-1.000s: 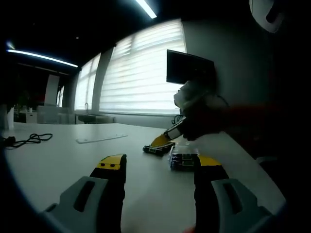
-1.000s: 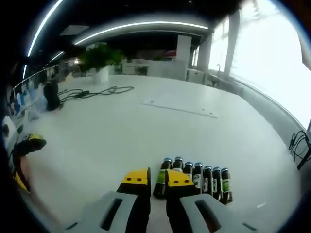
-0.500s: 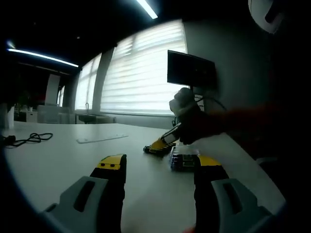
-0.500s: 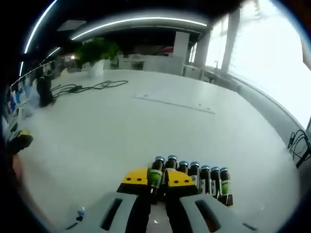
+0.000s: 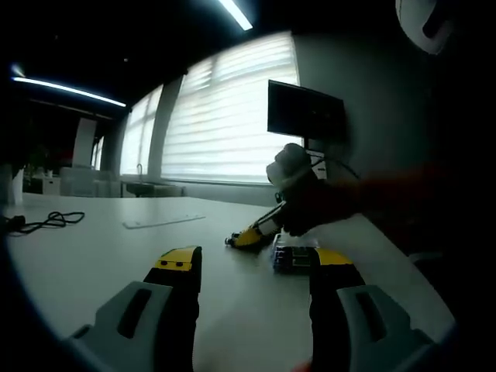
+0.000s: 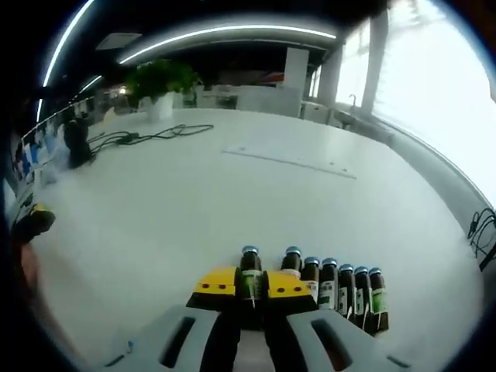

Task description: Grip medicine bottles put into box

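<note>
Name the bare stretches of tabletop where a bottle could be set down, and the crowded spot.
Free: the white table between the cable and the right gripper. Crowded: the bottle row beside that gripper, whose jaws close on one bottle.

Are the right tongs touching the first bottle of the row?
Touching: in the right gripper view, the right tongs clamp the bottle with both tips.

Over the last second the right gripper (image 6: 250,284) closed its yellow-tipped jaws on the leftmost medicine bottle (image 6: 249,270) of the row of bottles (image 6: 341,289) standing on the white table (image 6: 194,194). That bottle came away from its neighbours, and a gap opened beside it. In the left gripper view, the right gripper (image 5: 249,237) shifted slightly away from the bottles, toward the table's middle.
</note>
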Tool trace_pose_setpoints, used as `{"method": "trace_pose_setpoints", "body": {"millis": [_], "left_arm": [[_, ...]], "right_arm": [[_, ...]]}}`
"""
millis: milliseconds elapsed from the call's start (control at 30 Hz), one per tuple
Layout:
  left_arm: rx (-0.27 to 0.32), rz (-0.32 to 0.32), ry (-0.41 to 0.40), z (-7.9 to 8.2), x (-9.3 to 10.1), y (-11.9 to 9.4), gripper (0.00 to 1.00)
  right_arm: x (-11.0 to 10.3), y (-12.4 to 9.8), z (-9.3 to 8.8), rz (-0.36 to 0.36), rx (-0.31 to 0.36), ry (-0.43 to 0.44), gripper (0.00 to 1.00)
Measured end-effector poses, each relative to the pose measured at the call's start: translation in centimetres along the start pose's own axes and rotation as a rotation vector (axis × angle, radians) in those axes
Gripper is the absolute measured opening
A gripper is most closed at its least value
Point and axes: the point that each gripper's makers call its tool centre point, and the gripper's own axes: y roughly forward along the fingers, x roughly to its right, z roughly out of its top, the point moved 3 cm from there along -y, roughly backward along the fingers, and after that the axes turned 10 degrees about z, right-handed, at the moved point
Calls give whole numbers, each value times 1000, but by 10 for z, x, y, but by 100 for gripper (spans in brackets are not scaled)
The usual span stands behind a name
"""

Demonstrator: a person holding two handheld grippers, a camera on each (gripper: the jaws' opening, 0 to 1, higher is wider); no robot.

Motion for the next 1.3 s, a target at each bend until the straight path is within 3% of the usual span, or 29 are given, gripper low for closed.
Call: {"method": "trace_pose_setpoints", "body": {"millis": [267, 467, 567, 733, 1067, 1300], "left_arm": [[-4, -1, 1, -1, 0, 1, 49], [-11, -4, 3, -2, 0, 1, 49], [-11, 0, 4, -2, 0, 1, 49], [-12, 8, 4, -2, -2, 1, 49], [-14, 6, 9, -3, -1, 1, 49], [-18, 5, 14, -3, 0, 2, 49]], "right_arm": [[-5, 3, -4, 34, -5, -23, 8], [-2, 4, -5, 60, -11, 9, 8], [-1, 3, -6, 56, -4, 46, 8], [-7, -2, 5, 56, 49, 24, 8], [-16, -19, 21, 67, 93, -1, 8], [-19, -45, 22, 71, 115, -20, 8]]}}
